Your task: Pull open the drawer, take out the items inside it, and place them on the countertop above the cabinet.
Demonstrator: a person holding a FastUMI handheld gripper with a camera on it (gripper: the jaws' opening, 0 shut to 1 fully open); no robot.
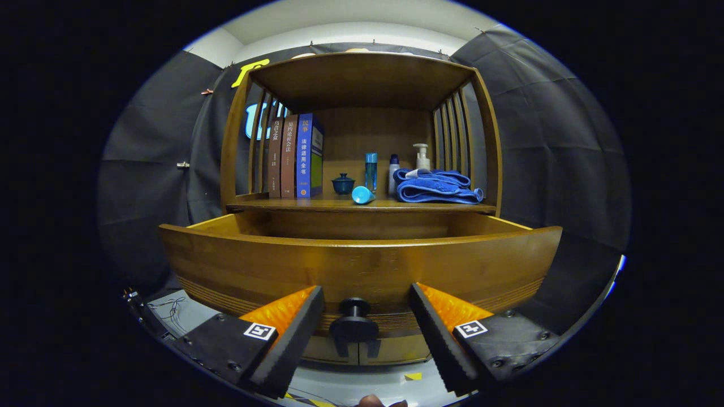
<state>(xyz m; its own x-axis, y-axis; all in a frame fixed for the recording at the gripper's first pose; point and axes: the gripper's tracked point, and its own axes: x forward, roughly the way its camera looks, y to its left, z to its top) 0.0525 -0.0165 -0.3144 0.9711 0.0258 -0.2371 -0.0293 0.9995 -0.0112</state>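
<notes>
Both fingers of my gripper (366, 325) stand wide apart, one on each side of the dark round knob (354, 323) on the drawer front, touching nothing that I can see. That knob sits between the fingers, slightly nearer the left one.

Past it, the drawer (362, 263) is already pulled well out of the cabinet, its front panel running crosswise to my view and its depth running straight back under the countertop (362, 207). I cannot see what lies inside; the front wall hides the floor of it from this low angle.

My judgement: the pulling is done or nearly so, and the work now is to lift away from the knob and come up over the front edge so I can look down inside. I would rise first, then go forward, to avoid knocking the panel.

On the countertop stand three books (296, 155), a small cup (343, 184), bottles (370, 171), a pump bottle (421, 156) and a folded towel (436, 187). Free space lies in front of the books.
</notes>
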